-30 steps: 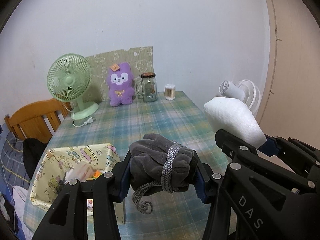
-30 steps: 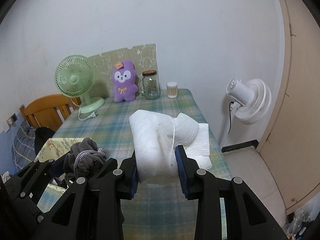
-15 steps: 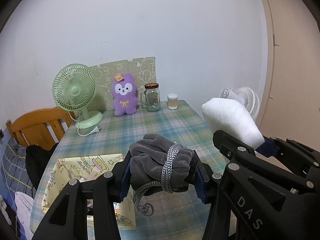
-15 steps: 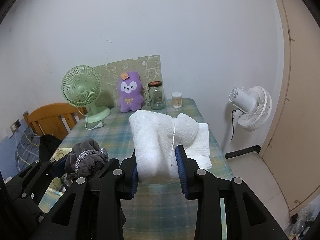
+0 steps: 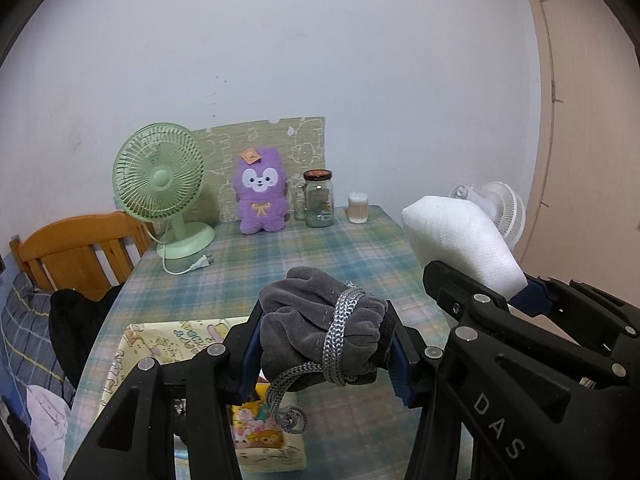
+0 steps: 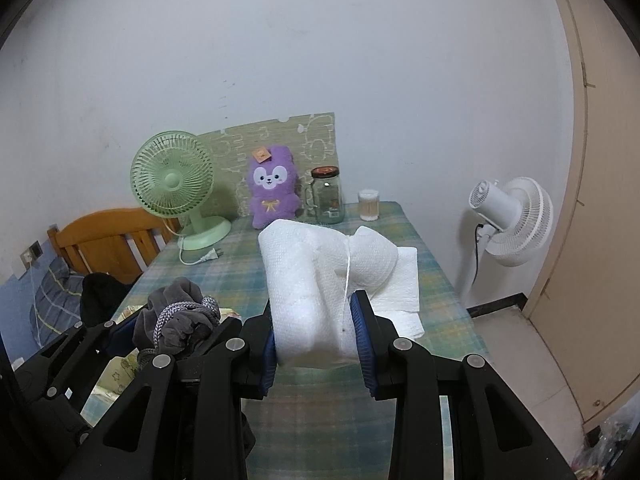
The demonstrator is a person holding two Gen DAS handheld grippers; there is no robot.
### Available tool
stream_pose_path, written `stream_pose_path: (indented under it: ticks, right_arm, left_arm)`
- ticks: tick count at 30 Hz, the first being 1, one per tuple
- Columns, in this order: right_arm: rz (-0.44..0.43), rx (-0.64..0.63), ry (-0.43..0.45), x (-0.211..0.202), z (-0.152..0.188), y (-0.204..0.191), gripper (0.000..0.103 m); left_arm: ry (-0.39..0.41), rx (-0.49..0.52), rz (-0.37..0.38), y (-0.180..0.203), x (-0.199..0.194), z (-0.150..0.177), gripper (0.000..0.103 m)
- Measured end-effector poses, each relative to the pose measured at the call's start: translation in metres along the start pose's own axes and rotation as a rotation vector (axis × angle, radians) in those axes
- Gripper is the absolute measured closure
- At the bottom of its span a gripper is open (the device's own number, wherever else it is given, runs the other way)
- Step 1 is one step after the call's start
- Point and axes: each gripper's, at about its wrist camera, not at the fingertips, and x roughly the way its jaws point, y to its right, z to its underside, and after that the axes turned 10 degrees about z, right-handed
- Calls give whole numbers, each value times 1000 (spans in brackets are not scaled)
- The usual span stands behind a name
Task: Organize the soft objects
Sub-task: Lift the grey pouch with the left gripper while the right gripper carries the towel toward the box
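My left gripper [image 5: 322,344] is shut on a grey drawstring pouch [image 5: 320,332] with a grey braided cord, held above the plaid table [image 5: 320,256]; the pouch also shows in the right wrist view [image 6: 176,316]. My right gripper [image 6: 316,336] is shut on a white bubble-wrap bundle [image 6: 316,280], which also shows at the right of the left wrist view [image 5: 456,240]. A yellow cartoon-print fabric box [image 5: 160,344] sits on the table below the left gripper. A purple plush toy [image 5: 262,192] stands at the table's far end.
A green desk fan [image 5: 160,180] with its loose plug, a glass jar [image 5: 319,200] and a cotton-swab cup [image 5: 358,208] stand at the back. A white paper sheet [image 6: 400,284] lies at the right. A wooden chair [image 5: 76,248] stands left; a white floor fan [image 6: 512,220] stands right.
Both grippers have risen and drawn back from the table with their loads still held. More of the wall and the chair shows now.
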Motion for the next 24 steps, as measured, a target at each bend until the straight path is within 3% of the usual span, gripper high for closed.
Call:
stream_pose_path:
  ticks: [24]
  right_arm:
    - [-101, -90, -71, 41, 16, -88, 66]
  left_arm:
    - [-52, -81, -64, -87, 11, 26, 49]
